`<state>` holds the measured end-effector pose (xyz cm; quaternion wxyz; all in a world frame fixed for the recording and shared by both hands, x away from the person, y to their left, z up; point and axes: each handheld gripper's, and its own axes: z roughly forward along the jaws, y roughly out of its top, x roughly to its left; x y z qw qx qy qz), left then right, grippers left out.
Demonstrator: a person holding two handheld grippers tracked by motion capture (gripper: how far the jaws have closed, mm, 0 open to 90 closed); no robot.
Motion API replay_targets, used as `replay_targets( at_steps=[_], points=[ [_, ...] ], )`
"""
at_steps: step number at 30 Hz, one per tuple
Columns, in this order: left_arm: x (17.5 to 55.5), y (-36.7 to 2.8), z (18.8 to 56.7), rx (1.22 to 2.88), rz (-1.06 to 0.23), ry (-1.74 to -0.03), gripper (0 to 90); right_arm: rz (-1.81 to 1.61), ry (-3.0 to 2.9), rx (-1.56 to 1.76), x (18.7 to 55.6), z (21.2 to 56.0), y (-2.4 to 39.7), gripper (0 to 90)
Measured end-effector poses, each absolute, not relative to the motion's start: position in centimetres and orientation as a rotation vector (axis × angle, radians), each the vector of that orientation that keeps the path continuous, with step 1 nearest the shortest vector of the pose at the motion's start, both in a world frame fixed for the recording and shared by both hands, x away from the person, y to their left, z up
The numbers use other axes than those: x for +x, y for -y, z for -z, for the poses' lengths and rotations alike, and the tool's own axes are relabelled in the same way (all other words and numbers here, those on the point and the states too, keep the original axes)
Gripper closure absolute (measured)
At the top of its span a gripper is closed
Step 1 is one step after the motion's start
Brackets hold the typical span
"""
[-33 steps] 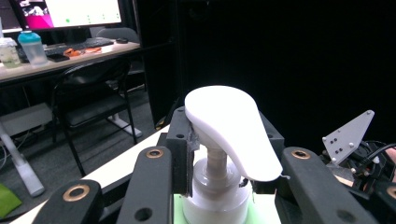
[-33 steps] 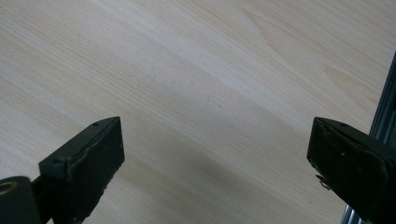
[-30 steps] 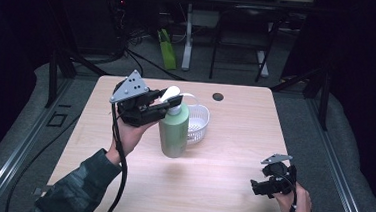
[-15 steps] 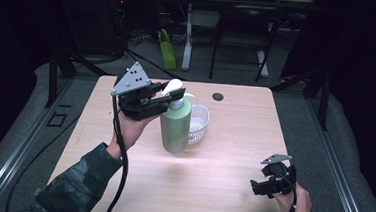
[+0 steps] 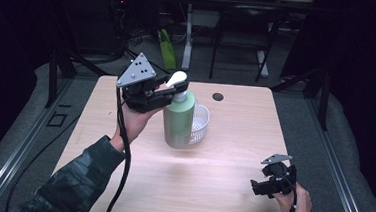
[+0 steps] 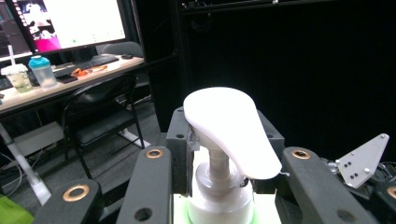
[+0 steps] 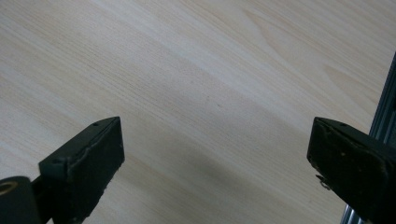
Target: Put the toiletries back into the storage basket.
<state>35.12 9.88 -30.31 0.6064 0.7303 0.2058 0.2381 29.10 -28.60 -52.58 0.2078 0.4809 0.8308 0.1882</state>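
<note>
In the high view, the green bottle (image 5: 178, 121) at the frame's centre covers the left part of the white basket (image 5: 199, 124) behind it, and the left gripper (image 5: 169, 95) hides the bottle's neck. In the left gripper view, the bottle's body is cut off by the bottom edge, so only its white pump head (image 6: 229, 128) and collar show. In the right gripper view, both jaws run off the bottom corners, and the table (image 7: 196, 74) is blurred nearby.

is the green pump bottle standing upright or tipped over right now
Upright. The green pump bottle stands vertical beside the white basket, its neck clamped by the left gripper.
</note>
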Motion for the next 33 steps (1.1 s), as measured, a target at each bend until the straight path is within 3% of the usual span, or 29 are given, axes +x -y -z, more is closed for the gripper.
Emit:
replay_targets(
  at_steps=[33],
  points=[
    [37.8,-8.8,28.6,1.68,-0.596,-0.497,67.1,-0.52,-2.318,1.332,29.1,52.6,28.6,3.4]
  ],
)
